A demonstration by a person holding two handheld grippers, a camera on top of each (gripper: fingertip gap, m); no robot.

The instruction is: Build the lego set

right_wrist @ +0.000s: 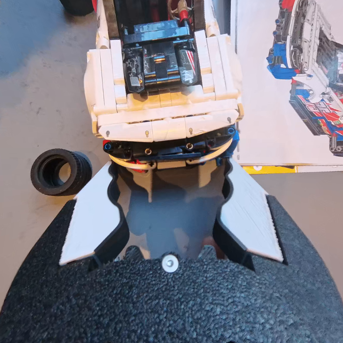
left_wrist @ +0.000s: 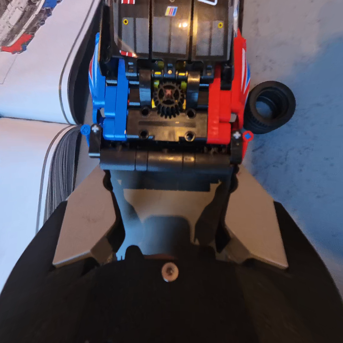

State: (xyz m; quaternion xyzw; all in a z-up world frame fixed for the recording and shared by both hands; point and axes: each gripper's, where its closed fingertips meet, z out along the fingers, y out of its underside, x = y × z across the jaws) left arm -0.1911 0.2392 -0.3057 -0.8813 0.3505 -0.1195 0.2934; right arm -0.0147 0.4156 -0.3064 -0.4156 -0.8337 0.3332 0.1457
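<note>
The lego car is a long model. Its rear end (left_wrist: pixel 167 130), with blue left and red right panels, a black gear and a black bumper, fills the left wrist view. Its white front end (right_wrist: pixel 163 111) with a black bonnet fills the right wrist view. My left gripper (left_wrist: pixel 169 178) clamps the rear bumper, its fingertips (left_wrist: pixel 106 178) pressed to the sides. My right gripper (right_wrist: pixel 170 165) clamps the lower black front frame between its fingertips (right_wrist: pixel 111 167). Both sets of jaws stand wide, held apart by the car.
A loose black tyre (left_wrist: pixel 270 107) lies on the grey table by the car's red side; it also shows in the right wrist view (right_wrist: pixel 59 171). Another tyre (right_wrist: pixel 78 7) lies farther back. The open instruction booklet (left_wrist: pixel 27 74) lies beside the car's blue side (right_wrist: pixel 278 92). The tips of one gripper are about 25 cm away from the tips of the other.
</note>
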